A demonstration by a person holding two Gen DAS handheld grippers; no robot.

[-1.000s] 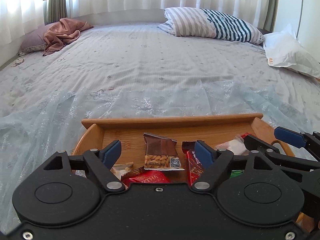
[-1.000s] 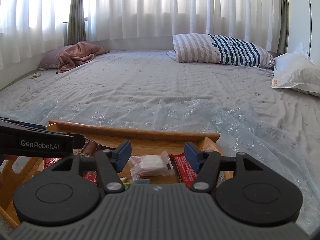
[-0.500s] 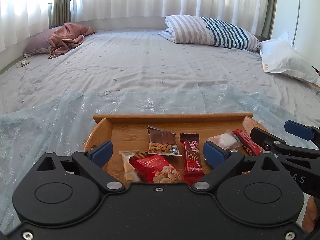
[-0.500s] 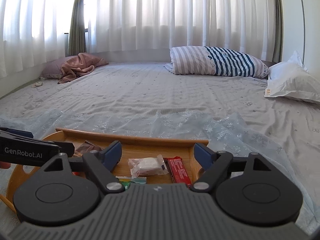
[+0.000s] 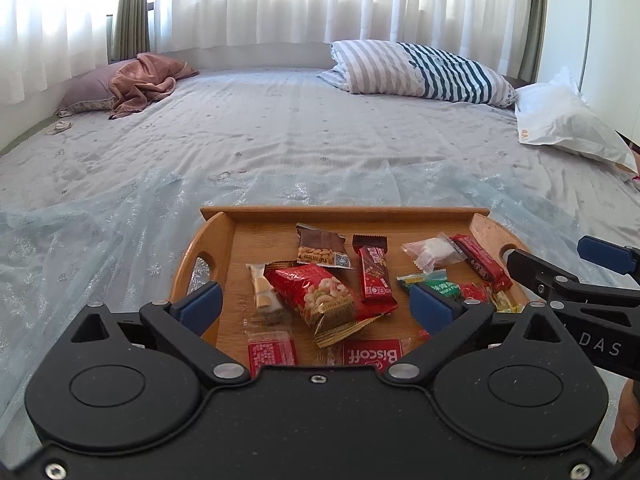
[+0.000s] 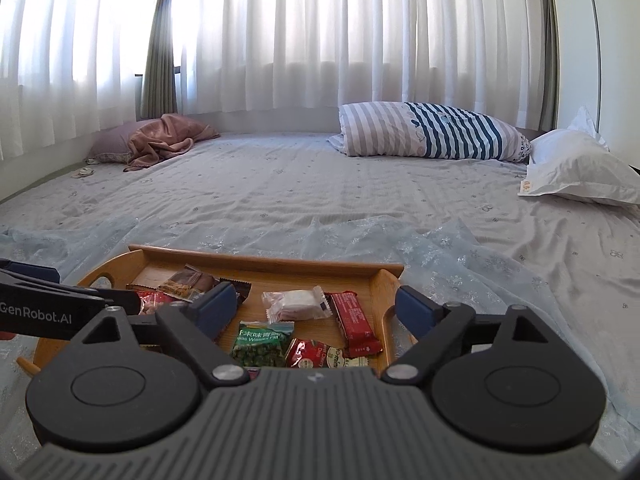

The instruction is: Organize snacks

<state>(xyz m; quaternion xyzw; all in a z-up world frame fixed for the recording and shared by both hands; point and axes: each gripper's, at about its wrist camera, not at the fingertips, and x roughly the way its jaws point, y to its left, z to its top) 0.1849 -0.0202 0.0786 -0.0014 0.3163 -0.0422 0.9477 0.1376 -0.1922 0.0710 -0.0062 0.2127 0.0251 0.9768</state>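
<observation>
While both sets of jaws have just been opening wide with nothing between them, my left gripper (image 5: 316,306) and right gripper (image 6: 314,310) hang over the wooden tray (image 5: 344,213), where light, crinkly, slippery snack packets (image 5: 320,300) lie; I'd pinch flat edges.

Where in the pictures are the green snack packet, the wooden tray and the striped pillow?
green snack packet (image 6: 262,344): right wrist view, on the middle of its printed front.
wooden tray (image 5: 344,213): left wrist view, on its far rim.
striped pillow (image 5: 420,70): left wrist view, on the middle of its striped cover.
</observation>
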